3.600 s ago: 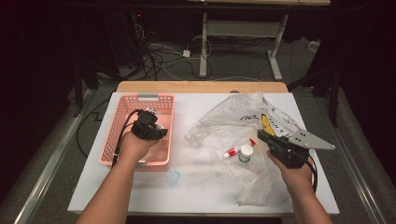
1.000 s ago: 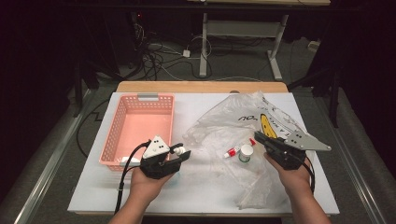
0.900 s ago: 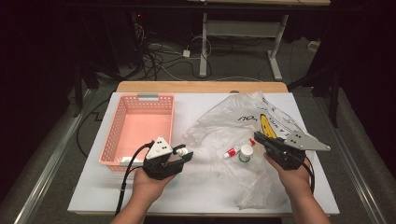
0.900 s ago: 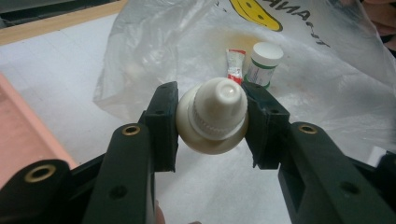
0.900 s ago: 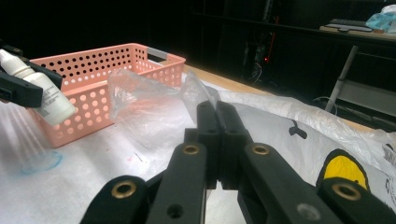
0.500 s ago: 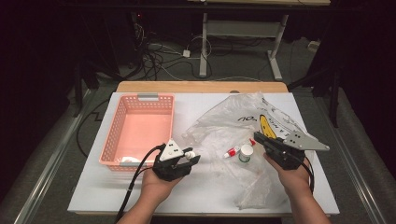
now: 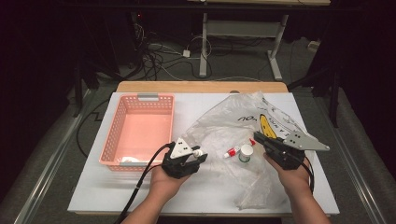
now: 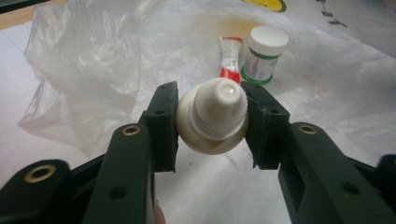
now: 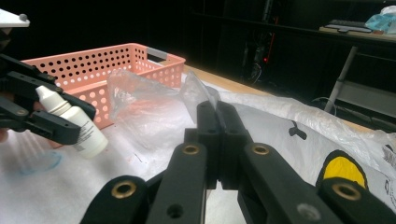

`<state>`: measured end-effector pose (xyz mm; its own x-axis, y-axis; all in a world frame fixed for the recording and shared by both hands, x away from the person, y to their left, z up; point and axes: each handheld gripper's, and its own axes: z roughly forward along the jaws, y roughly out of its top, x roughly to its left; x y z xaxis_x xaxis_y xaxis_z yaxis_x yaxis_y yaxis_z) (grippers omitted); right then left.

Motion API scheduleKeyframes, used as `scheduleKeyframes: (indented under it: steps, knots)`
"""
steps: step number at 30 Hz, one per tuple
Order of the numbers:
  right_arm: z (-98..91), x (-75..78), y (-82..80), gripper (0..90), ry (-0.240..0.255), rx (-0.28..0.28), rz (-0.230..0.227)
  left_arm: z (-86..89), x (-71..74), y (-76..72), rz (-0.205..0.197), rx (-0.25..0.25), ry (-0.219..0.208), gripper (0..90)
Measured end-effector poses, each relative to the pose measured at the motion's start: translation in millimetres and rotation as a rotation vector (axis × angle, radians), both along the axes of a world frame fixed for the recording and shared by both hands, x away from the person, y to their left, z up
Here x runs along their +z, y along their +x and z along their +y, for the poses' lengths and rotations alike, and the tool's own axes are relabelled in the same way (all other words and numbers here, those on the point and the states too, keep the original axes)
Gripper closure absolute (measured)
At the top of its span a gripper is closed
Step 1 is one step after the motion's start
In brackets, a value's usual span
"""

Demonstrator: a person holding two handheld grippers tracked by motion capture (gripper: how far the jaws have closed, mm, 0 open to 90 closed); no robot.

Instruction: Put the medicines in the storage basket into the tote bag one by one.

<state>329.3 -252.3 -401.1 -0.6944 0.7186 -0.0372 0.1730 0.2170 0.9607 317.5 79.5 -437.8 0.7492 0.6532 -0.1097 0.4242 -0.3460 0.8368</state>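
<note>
White covers the worktop [image 7: 140, 196], with a dark room and cables behind it. At its left stands the pink basket [image 7: 140, 130], and a large clear plastic bag [image 7: 243, 126] lies spread over the right half. On the bag film rest 2 small items, a red-and-white tube [image 8: 230, 56] and a white jar with a green band [image 8: 264, 53].

The right tool [image 9: 217, 116] is closed on a fold of the bag and lifts it a little. If this fold slips out, the mouth may fall flat and block the way.

The left tool [image 8: 212, 119] grips a small white dropper bottle [image 8: 212, 121], near the bag edge and just above the worktop. Its pads [image 8: 163, 121] hold only the round shoulder under the ribbed cap, so the bottle could turn or drop. A careless push could also knock the jar over.
</note>
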Motion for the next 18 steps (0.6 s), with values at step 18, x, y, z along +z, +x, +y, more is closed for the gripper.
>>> scheduleKeyframes:
  steps: [18]
  knots:
    - [-0.6,1.1,2.3,90.0,0.018,-0.002,-0.004,-47.4,3.3,37.0,-0.032,0.007,0.004,57.7]
